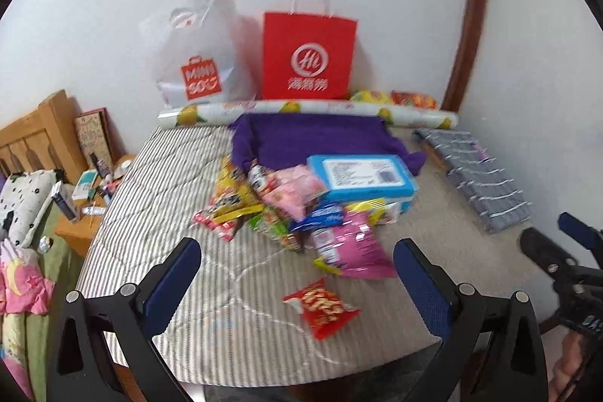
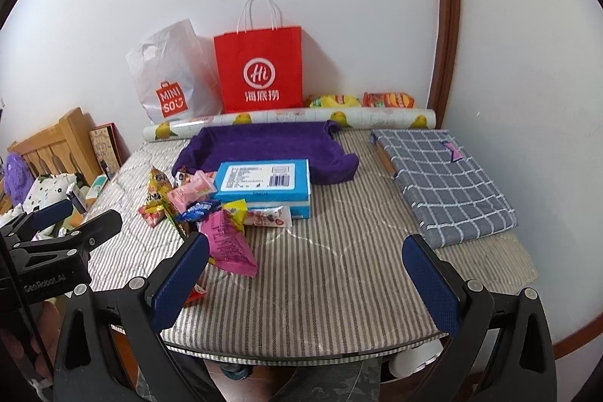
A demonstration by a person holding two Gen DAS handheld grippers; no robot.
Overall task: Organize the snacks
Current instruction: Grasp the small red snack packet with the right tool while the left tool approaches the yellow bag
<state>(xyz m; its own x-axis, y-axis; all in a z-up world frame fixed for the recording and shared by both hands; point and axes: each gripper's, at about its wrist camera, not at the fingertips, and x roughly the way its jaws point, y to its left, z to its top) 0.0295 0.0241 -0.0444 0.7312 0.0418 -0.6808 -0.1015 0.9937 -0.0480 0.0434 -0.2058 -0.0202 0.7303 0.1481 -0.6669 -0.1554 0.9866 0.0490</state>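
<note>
A heap of snack packets (image 1: 286, 210) (image 2: 196, 202) lies mid-table on the striped cloth, with a blue box (image 1: 361, 176) (image 2: 265, 183) at its back. In front of the box rests a pink packet (image 1: 358, 247) (image 2: 226, 243). A red packet (image 1: 320, 307) lies alone nearest me. Behind the heap sits a purple cloth tray (image 1: 312, 138) (image 2: 264, 145), empty inside. My left gripper (image 1: 297, 274) hangs open above the red packet. My right gripper (image 2: 305, 270) is open over bare cloth, right of the heap. Neither holds anything.
A red paper bag (image 1: 309, 59) (image 2: 260, 70) and a white plastic bag (image 1: 199, 55) (image 2: 169, 78) stand against the wall behind a rolled sheet (image 1: 309, 112) (image 2: 290, 121). A folded checked cloth (image 1: 478, 172) (image 2: 444, 183) lies right. Two chip bags (image 2: 361, 100) sit back right. A bed and nightstand (image 1: 83, 213) lie left.
</note>
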